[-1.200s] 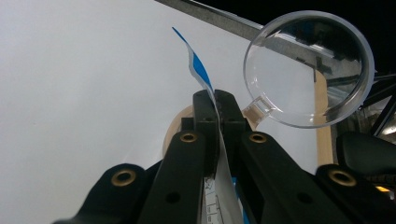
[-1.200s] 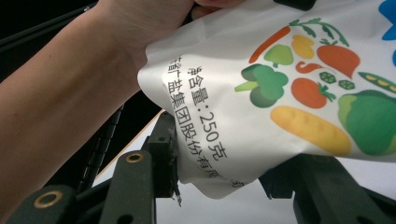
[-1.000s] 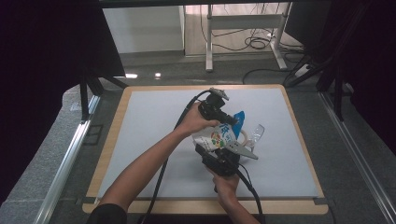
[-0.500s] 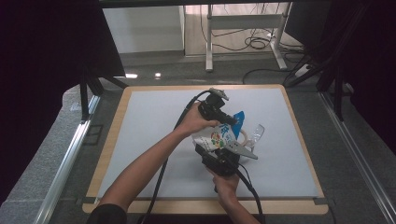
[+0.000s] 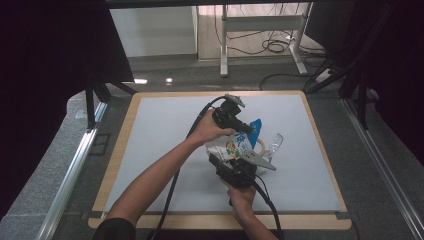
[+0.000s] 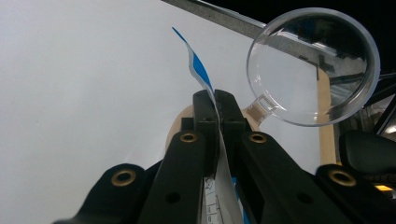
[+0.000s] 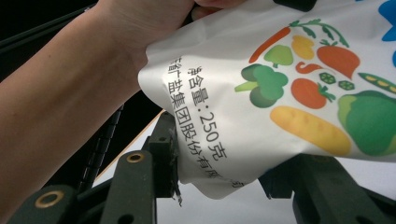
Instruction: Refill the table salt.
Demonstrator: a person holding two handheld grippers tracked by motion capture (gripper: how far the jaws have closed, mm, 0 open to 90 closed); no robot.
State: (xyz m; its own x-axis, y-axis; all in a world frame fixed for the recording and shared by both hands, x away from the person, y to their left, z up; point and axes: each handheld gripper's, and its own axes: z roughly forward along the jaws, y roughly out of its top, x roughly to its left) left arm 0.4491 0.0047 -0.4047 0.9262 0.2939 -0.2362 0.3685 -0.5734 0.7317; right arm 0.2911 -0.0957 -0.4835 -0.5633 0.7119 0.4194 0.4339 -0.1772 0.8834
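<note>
High view, left to right. The person's left forearm crosses the grey table mat [image 5: 165,140] from the lower left, and the left hand [image 5: 207,132] carries the left gripper [image 5: 248,131] at the middle of the mat. Its jaws are clenched on the upper, blue-printed edge of a white packet [image 5: 234,146] printed with vegetables, which is held up off the mat between the two grippers. Directly below, nearer the person, the right gripper [image 5: 231,161] grasps the packet's lower end; the right hand [image 5: 241,194] enters from the bottom edge. Just right of the packet a clear magnifying glass [image 5: 272,145] with a pale wooden handle lies on the mat.

Left gripper view: the two black jaws meet at centre with the packet's thin edge [image 6: 201,74] pinched between them; the magnifying glass [image 6: 313,65] lies beyond, at upper right, its handle partly hidden behind the jaws.

Right gripper view: the left forearm fills the left side; the packet [image 7: 280,93] bulges between the spread jaws, both pressing its sides.
</note>
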